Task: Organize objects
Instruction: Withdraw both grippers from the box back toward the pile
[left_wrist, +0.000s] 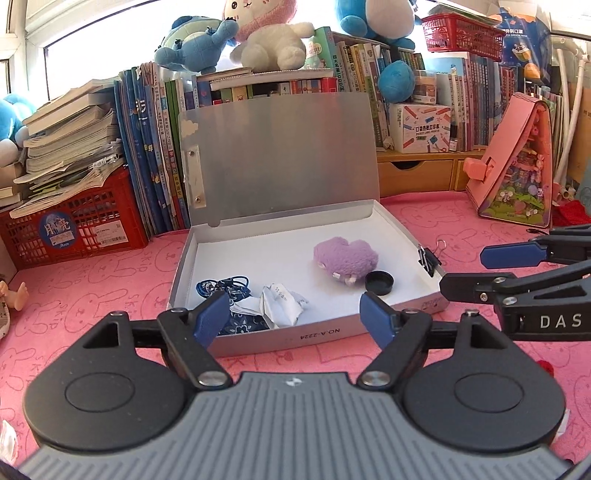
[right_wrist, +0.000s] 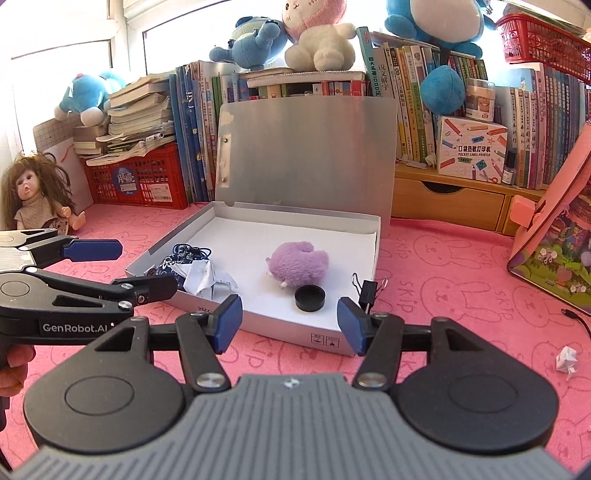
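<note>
Pink bunny-print worktop (right_wrist: 443, 258), books behind. Silver box (left_wrist: 258, 334) sits open mid-worktop, holding purple plush (left_wrist: 345, 256), black cap (left_wrist: 379, 282), crumpled paper (left_wrist: 282, 302). Your left gripper (left_wrist: 295, 314) and right gripper (right_wrist: 288, 325) both have fingers apart, empty. Risks: clipping the near box wall; nudging the propped lid (left_wrist: 280, 158) shut; missing the paper scrap (right_wrist: 567, 360) at right.

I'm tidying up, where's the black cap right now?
In both wrist views, the black cap lies inside the open box, near its front edge, beside the purple plush.
</note>
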